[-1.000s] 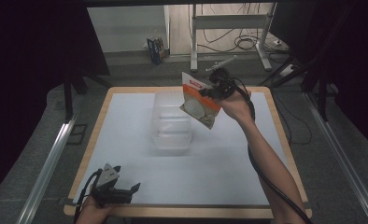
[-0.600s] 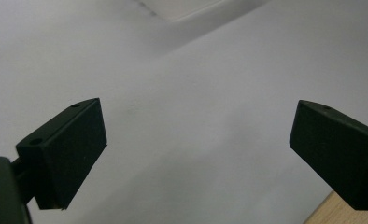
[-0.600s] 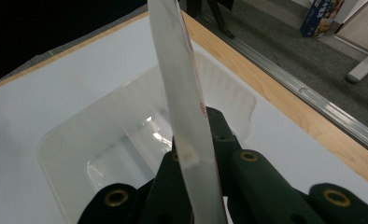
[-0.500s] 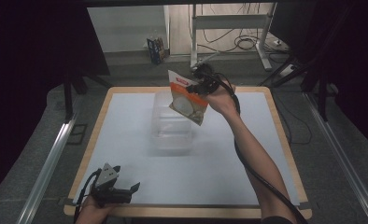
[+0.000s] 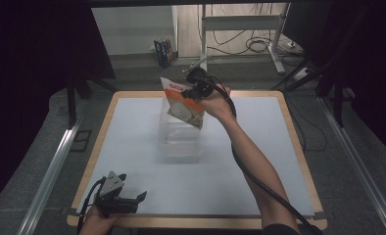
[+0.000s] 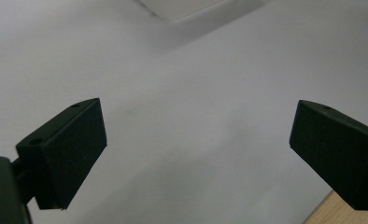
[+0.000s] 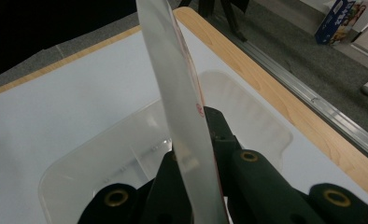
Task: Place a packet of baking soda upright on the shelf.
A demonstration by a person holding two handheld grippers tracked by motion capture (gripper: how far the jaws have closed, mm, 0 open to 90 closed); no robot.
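Note:
My right gripper (image 5: 195, 91) is shut on a flat white and orange packet (image 5: 182, 104) and holds it in the air over the clear plastic container (image 5: 181, 142) at the middle of the table. In the right gripper view the packet (image 7: 180, 88) stands edge-on between the jaws of that gripper (image 7: 194, 158), with the open container (image 7: 98, 161) right below. My left gripper (image 5: 138, 199) rests at the table's near left edge, open and with nothing in it. In its own view the left gripper (image 6: 196, 154) looks across bare white table at a corner of the container (image 6: 191, 7).
The white table (image 5: 259, 161) has a wooden rim (image 5: 299, 147). A flat clear piece (image 7: 247, 119), perhaps a lid, lies on the table just beyond the container. Metal rails (image 5: 49, 166) run along both sides on the floor. A cable trails from the right gripper along the forearm.
The right hand has carried the packet leftward, from the container's right side to above it. The left gripper has kept still.

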